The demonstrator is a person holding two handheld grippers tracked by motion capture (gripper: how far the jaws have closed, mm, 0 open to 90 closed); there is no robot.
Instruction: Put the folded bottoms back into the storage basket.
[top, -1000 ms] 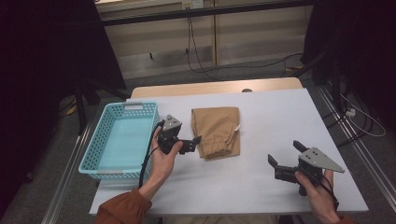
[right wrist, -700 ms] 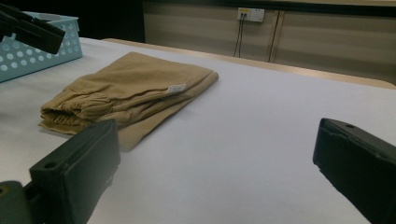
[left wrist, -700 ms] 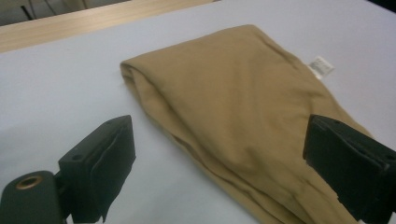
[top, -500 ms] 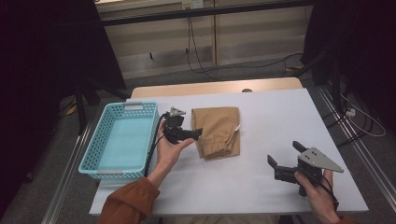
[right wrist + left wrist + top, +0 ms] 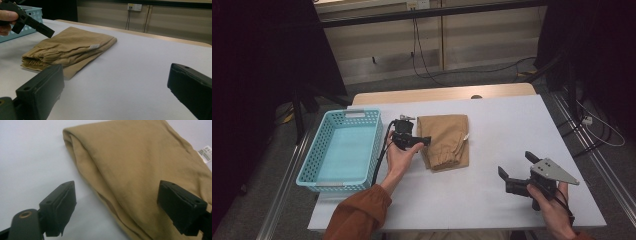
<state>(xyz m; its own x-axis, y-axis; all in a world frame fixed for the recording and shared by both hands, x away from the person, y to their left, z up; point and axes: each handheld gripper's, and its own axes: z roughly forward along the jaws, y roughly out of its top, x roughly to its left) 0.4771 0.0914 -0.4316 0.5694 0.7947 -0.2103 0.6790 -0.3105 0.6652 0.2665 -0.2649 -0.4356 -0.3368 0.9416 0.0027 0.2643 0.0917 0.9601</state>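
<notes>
— Nearest the person, what shows?
— The right gripper (image 5: 516, 169), jaws spread wide over bare white table (image 5: 512, 130).
— Farther on?
— The left gripper (image 5: 424, 140), jaws parted and empty, at the folded tan garment's (image 5: 444, 140) left edge; the blue basket (image 5: 343, 150) sits just beside.

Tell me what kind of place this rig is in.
Probably a lab or data-collection workspace, not a home: a plain white table holding just a folded tan garment and a blue basket, dark curtains at the sides, and loose cables on the floor behind.
</notes>
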